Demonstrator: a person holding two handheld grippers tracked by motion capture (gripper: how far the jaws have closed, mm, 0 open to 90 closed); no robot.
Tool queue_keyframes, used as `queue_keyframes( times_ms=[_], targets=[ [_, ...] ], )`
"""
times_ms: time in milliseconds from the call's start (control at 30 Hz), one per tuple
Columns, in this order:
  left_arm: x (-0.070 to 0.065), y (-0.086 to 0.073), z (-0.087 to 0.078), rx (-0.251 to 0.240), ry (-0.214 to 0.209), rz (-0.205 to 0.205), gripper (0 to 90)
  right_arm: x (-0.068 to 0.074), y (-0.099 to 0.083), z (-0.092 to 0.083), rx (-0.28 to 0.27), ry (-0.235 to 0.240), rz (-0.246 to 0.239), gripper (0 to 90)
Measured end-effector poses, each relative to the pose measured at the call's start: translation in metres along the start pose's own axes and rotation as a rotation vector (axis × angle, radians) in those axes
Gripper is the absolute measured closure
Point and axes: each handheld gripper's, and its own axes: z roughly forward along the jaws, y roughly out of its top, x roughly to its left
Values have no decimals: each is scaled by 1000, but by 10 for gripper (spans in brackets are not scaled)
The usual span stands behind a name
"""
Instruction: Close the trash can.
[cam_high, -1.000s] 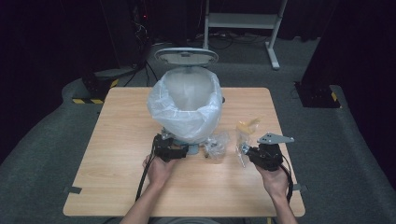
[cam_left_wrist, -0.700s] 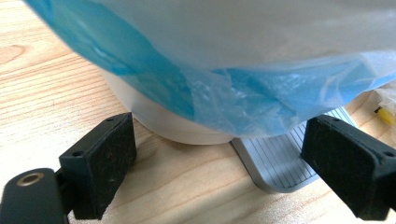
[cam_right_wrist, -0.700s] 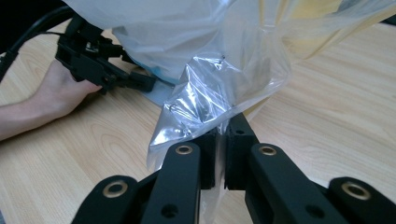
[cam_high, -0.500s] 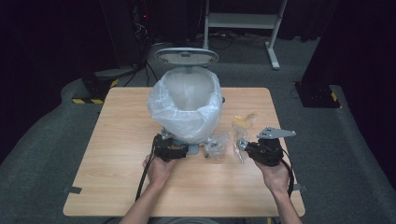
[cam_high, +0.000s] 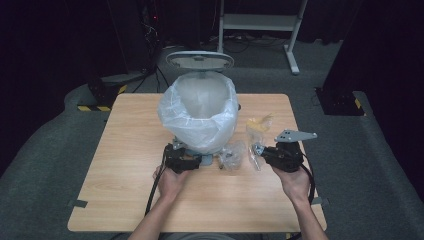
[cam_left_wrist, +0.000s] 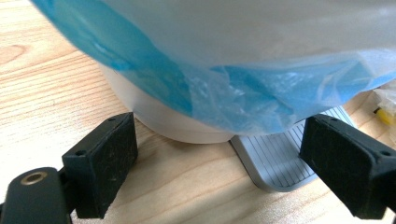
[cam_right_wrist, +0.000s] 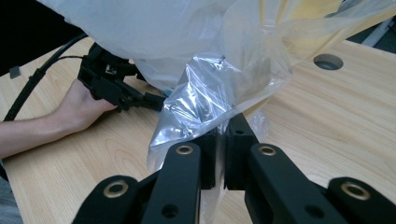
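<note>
A white pedal bin (cam_high: 200, 107) lined with a pale blue-white plastic bag (cam_left_wrist: 243, 93) stands mid-table, its lid (cam_high: 199, 60) raised. My left gripper (cam_high: 200, 161) lies on the table at the bin's foot. It is open (cam_left_wrist: 226, 156), with its pads either side of the bin's base and the grey pedal (cam_left_wrist: 280, 163), touching neither. My right gripper (cam_high: 257, 150) is shut on the lower corner of a clear plastic bag (cam_right_wrist: 219, 93). That bag (cam_high: 258, 131) has something yellow inside and hangs raised beside the bin.
A second crumpled clear bag (cam_high: 231, 156) lies on the wooden table (cam_high: 125, 150) between the two grippers. A cable hole (cam_right_wrist: 328, 61) is in the tabletop. Dark floor, cables and a metal stand (cam_high: 260, 22) surround the table.
My right gripper has risen a little with the clear bag, and the bag's yellow contents sit higher beside the bin. The left gripper has stayed put.
</note>
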Motion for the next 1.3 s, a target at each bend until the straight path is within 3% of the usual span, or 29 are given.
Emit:
queue_keyframes(
  times_ms=[500, 1300],
  targets=[
    [0, 0, 0, -1, 0, -1, 118, -7, 25, -11, -20, 35, -1, 858],
    [0, 0, 0, -4, -2, -5, 122, 0, 74, -17, -38, 82, -77, 858]
  ],
)
